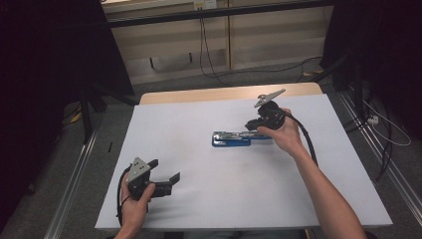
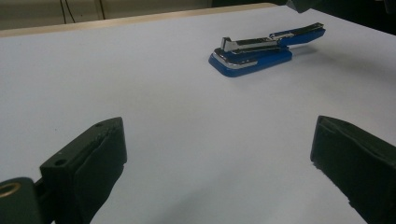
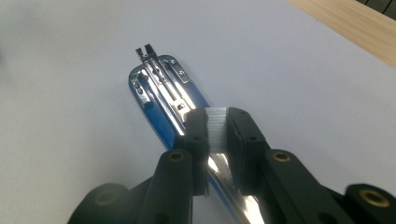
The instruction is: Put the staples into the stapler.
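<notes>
A blue stapler (image 1: 231, 138) with a chrome top lies on the white table (image 1: 209, 199), right of the middle. It lies opened, its metal magazine (image 3: 159, 79) bare and its blue cover (image 2: 299, 35) swung back. My right gripper (image 1: 254, 125) hovers over the stapler's right end, shut on a small ribbed silver piece (image 3: 217, 116) that looks like a strip of staples. The right gripper (image 3: 217, 128) points along the stapler (image 3: 149, 100). My left gripper (image 1: 165, 170) rests near the front left of the table, open and empty, its jaws (image 2: 217, 149) aimed toward the stapler (image 2: 252, 53).
A bare wooden strip (image 1: 224, 93) runs along the table's far edge. Beyond it are a pale wall panel and hanging cables (image 1: 204, 45). Dark stands and floor rails (image 1: 74, 184) flank the table on both sides.
</notes>
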{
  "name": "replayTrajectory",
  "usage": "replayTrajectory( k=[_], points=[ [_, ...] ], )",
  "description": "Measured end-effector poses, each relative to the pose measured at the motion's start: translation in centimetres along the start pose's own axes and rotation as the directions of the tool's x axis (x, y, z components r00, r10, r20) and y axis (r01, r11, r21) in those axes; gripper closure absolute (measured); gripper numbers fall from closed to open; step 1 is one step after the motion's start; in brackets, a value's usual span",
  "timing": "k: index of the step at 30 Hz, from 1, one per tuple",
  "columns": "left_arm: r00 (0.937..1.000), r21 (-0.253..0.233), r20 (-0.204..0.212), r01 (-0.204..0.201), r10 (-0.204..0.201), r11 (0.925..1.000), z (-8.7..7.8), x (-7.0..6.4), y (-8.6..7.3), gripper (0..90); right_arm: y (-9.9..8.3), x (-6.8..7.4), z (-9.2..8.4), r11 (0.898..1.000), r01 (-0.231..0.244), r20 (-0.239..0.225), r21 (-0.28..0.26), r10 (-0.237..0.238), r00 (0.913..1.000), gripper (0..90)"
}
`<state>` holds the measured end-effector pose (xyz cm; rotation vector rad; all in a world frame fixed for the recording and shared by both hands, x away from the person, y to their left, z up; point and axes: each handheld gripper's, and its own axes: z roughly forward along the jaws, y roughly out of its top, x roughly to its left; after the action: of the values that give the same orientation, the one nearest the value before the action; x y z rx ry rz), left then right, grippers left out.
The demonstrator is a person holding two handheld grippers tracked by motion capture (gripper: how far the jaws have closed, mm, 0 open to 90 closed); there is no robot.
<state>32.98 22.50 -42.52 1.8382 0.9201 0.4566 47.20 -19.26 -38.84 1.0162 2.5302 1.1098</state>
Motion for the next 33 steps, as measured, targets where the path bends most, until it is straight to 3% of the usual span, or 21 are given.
replayTrajectory(
  k=[14,22,33],
  points=[
    [1.0,-0.006,0.007,0.006,-0.006,1.0,0.1,-0.1,0.0,3.8,1.0,0.7,0.8,1.0,0.02,-0.027,-0.02,-0.02,0.9994,79.2],
    [1.0,-0.004,0.008,0.002,-0.002,1.0,-0.1,0.0,0.0,3.8,1.8,1.6,2.3,0.999,0.037,-0.044,-0.016,-0.037,0.9984,79.2],
    [0.9999,-0.002,0.011,0.002,-0.002,1.0,-0.1,0.0,0.0,3.8,3.2,2.2,2.8,0.998,0.059,-0.019,-0.034,-0.06,0.998,79.2]
  ],
)
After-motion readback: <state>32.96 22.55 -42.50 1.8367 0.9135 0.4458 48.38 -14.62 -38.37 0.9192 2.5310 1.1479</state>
